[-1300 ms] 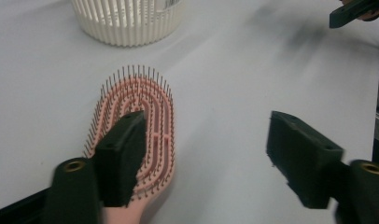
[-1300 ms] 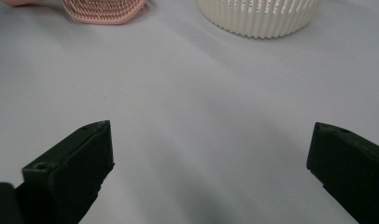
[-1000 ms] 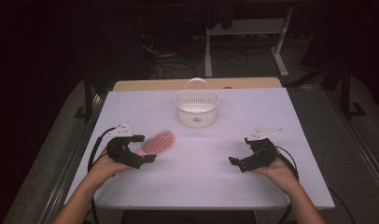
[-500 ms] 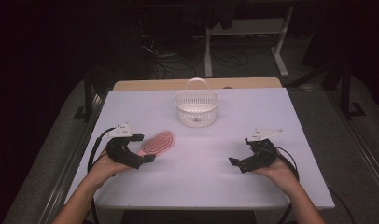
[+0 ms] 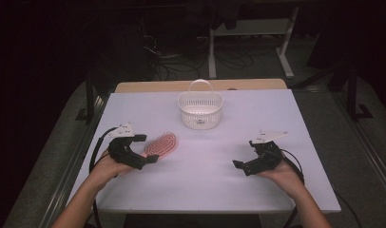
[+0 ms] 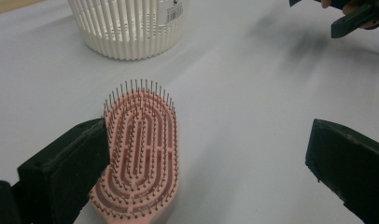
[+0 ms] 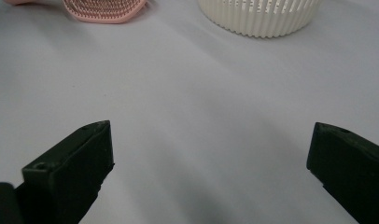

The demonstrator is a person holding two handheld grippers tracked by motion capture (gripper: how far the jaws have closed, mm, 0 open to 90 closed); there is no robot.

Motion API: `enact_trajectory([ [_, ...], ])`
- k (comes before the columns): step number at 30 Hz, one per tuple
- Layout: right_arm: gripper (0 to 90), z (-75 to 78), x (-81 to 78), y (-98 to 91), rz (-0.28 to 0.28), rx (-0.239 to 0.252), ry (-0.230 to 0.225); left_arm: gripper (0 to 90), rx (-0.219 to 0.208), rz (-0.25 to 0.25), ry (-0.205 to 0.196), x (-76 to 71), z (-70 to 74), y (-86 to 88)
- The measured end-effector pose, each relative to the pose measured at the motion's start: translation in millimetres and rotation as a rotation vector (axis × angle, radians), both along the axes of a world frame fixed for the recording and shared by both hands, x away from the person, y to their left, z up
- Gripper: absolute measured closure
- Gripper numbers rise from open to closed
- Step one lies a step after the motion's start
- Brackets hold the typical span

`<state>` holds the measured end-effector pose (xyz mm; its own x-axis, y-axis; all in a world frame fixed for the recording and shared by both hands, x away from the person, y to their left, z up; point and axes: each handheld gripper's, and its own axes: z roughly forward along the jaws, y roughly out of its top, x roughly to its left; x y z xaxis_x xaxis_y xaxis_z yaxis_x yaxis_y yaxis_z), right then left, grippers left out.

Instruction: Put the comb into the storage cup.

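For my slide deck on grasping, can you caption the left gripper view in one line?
Open left gripper reaching toward a pink hairbrush lying bristles-up on the white table, white slatted basket beyond.

the hairbrush (image 5: 162, 145) lies flat on the surface (image 5: 205, 190), bristles up, at the left of the high view, well short of the basket (image 5: 200, 109), which stands upright behind it near the far edge at about the middle; the left hand-held gripper (image 5: 150, 148) sits at the near end of the hairbrush, one jaw just beside the hairbrush's edge and the other well apart on its other side. the right hand-held gripper (image 5: 239, 160) rests low over bare surface at the right, jaws wide apart, well apart from both hairbrush and basket; in its own view the hairbrush (image 7: 103, 9) lies far ahead to the left and the basket (image 7: 260, 16) far ahead to the right.
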<state>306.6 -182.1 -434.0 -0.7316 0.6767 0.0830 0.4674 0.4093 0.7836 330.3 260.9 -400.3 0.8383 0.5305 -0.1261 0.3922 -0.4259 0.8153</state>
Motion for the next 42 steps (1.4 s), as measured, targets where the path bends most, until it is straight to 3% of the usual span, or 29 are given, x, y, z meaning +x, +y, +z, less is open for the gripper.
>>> enact_trajectory([
  [5, 0.1, 0.3, 0.0, -0.2, -0.002, 0.001, 0.0, 0.0, 0.003, -0.009, 0.011, 3.7, 4.3, -1.7],
  [20, 0.1, 0.6, 0.2, -1.1, -0.005, 0.005, 0.0, 0.0, 0.005, -0.017, -0.016, 17.7, 20.7, -6.3],
  [42, 0.1, 1.1, 0.2, -1.6, -0.008, 0.008, 0.0, 0.0, -0.009, 0.0, -0.026, 37.8, 30.4, -2.1],
])
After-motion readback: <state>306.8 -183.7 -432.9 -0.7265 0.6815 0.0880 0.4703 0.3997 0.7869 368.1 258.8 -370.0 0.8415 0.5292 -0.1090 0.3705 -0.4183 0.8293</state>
